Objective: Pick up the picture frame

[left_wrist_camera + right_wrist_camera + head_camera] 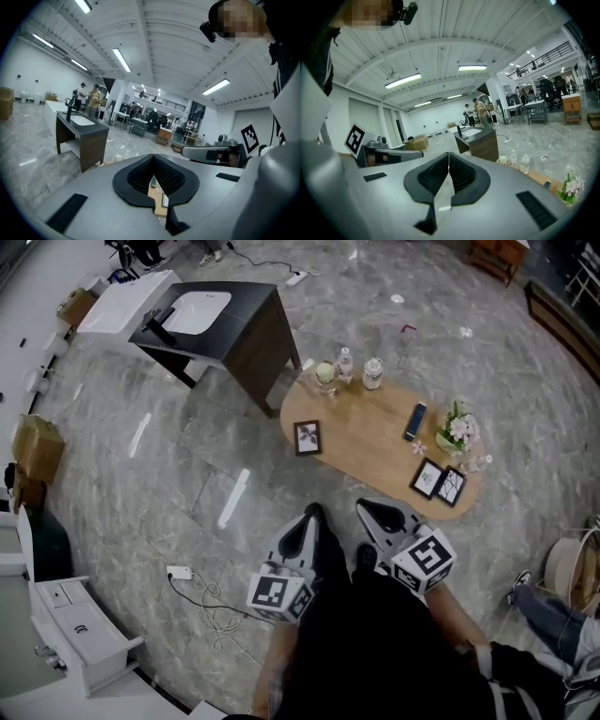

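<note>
Left claw and right claw – both pressed together, nothing between the jaws, both above the floor, short of the oval table. Picture frame sits at the table's end nearest the left claw. Two further frames sit at the opposite end – all apart from the claws.

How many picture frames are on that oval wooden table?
3: one frame stands alone at the table's left end; a second frame and a third frame stand side by side at its near right end, by the flowers. None looks hidden.
</note>
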A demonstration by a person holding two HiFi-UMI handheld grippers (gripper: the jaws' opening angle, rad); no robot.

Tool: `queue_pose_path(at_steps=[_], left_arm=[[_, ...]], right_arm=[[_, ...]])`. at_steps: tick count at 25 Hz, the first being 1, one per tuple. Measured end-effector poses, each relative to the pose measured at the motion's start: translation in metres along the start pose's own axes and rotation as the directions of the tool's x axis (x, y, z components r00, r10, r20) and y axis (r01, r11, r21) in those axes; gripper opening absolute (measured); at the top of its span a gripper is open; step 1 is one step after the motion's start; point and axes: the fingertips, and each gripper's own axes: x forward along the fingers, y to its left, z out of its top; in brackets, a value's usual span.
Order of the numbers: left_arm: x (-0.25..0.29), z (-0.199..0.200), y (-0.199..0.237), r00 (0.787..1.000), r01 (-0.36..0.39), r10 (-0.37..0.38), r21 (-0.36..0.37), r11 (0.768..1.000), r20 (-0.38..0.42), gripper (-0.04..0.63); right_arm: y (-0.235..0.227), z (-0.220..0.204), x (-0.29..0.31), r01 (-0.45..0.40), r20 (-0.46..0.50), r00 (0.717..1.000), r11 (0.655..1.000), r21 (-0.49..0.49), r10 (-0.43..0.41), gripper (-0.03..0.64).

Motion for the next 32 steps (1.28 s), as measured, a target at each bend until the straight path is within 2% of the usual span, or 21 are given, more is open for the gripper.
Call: queue_pose_path(at_steps=[9, 13, 19, 24, 32], left_arm=[[0.063, 0.054, 0.090, 0.997, 0.076, -0.076, 0.007, 0.997, 0.021, 0.012], [0.081, 0.062, 0.127, 0.994, 0.112, -0.112, 0.006, 0.994, 0.005, 0.012], [0.102, 0.052, 0.175, 0.984, 0.168, -0.170, -0.042, 0.985, -0.044, 0.012], [0.120, 0.035, 0.194, 0.973, 0.209, -0.215, -0.081, 0.975, -0.082, 0.012], [0.155, -0.004, 0.222, 0.964, 0.203, -0.223, -0.143, 0.969, -0.147, 0.012]], right_arm=[[-0.034, 0.047, 0.097, 0.058, -0.007, 0.998, 0.998, -0.035, -0.058, 0.014], [-0.041, 0.049, 0.134, 0.083, -0.017, 0.996, 0.996, -0.012, -0.084, 0.014], [-0.042, 0.038, 0.180, 0.121, -0.071, 0.990, 0.993, 0.020, -0.119, 0.014], [-0.049, 0.026, 0.201, 0.145, -0.111, 0.984, 0.989, 0.027, -0.141, 0.014], [-0.078, 0.005, 0.235, 0.164, -0.158, 0.975, 0.986, 0.042, -0.156, 0.014]])
